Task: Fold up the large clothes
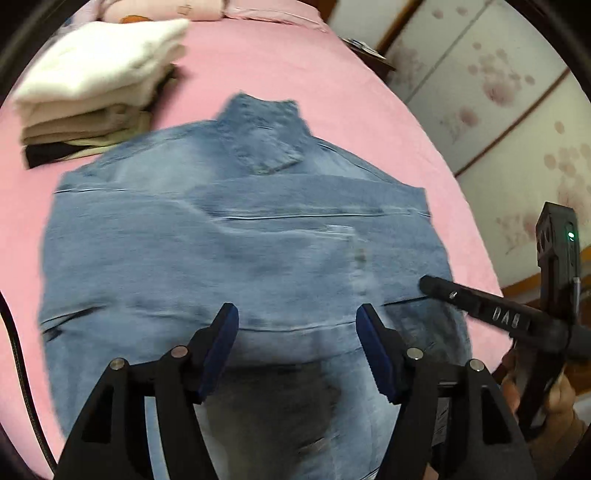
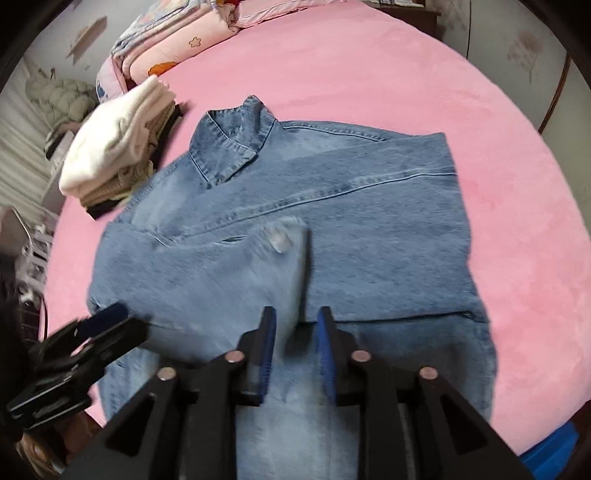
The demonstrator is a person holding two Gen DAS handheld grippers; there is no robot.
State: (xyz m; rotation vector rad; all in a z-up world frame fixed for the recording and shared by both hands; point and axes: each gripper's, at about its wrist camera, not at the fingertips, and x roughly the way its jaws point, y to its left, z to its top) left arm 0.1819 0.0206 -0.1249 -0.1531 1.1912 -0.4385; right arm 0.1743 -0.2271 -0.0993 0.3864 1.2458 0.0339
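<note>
Lying spread across the pink bed (image 1: 332, 55), the denim jacket (image 1: 229, 236) was back side up, its collar (image 1: 264, 136) pointing toward the far end where the pillows (image 2: 177, 33) and a patterned quilt were heaped. Both sleeves appeared folded in over the back, one cuff (image 2: 282, 236) resting near the middle of the cloth. Beyond the jacket's shoulder, near but apart from it, sat a stack of folded clothes (image 1: 96, 88), white on top, beige under that and something dark at the bottom. The left claw (image 1: 297, 325) hovered over the near hem with its blue-padded fingers (image 1: 221, 347) spread wide apart and nothing between them but the denim below; it was released. The right claw (image 2: 295, 328) stood over the near edge too, its jaws parted by a narrower gap, the pads (image 2: 327, 354) clear of the fabric so far as the blur allowed, so it too gripped nothing. In the left wrist view the right claw's black body came in from the right side over the jacket's corner, with a person's hand (image 1: 554, 406) behind it. Wardrobe doors (image 1: 498, 92) with a pale flower pattern stood past the bed.
</note>
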